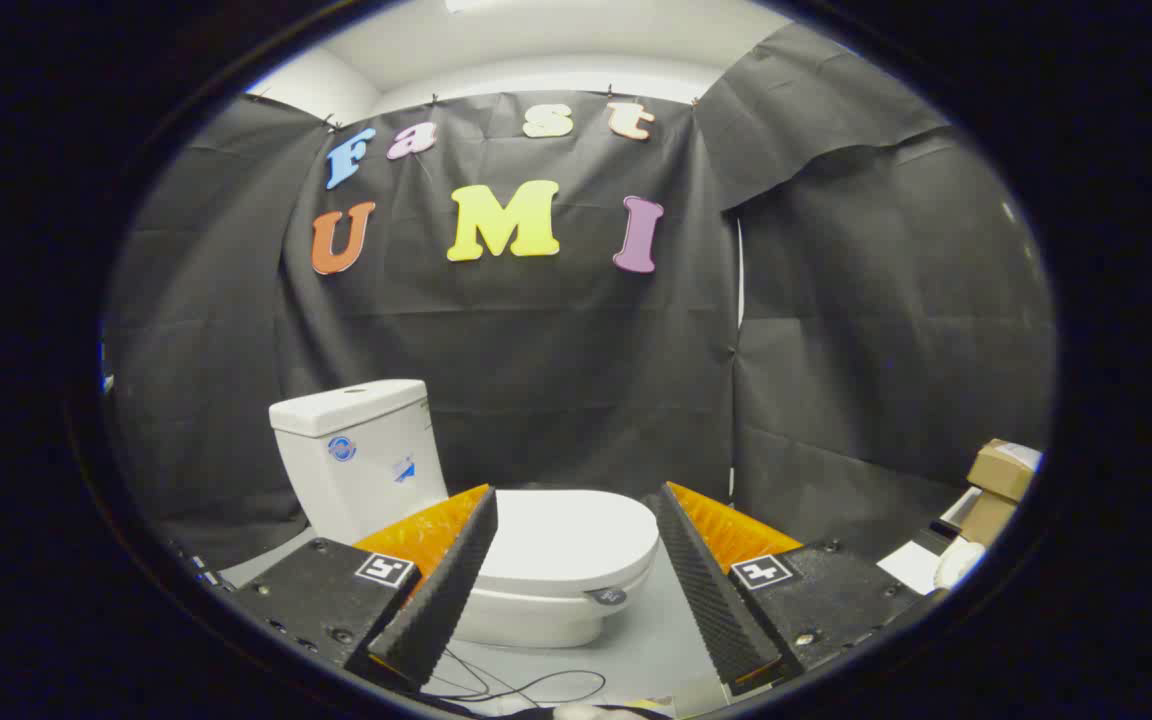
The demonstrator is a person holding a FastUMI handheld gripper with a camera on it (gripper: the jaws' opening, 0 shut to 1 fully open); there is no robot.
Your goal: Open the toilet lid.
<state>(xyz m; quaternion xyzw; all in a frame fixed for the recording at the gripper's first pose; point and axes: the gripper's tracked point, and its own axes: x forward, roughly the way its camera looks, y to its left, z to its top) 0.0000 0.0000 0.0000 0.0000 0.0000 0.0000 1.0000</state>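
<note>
The gripper (pixel 576 505) hangs in the air in front of a white toilet (pixel 456 520), its two fingers (pixel 446 580) spread wide apart and holding nothing. The toilet stands on a pale grey floor (pixel 646 640) against the black cloth wall (pixel 556 360) of the booth, turned so that the bowl points toward the right-hand finger. The toilet lid (pixel 571 530) lies flat and closed over the bowl; it sits just beyond the fingertips and shows in the gap between them, with its front edge reaching toward the right finger's tip. Neither finger touches the lid or any other part of the toilet. A small dark tab (pixel 608 596) sits at the front rim of the seat, below the lid's edge. The cistern (pixel 361 455) rises behind the left finger, upright, with a round sticker and a smaller label on its side, too small to make out. A thin dark cable (pixel 526 688) loops across the floor between the finger bases, nearer than the toilet's foot. Off beyond the right finger, well apart from the toilet, cardboard boxes (pixel 1001 480) are stacked beside some white papers (pixel 911 565) at the foot of the cloth wall.
</note>
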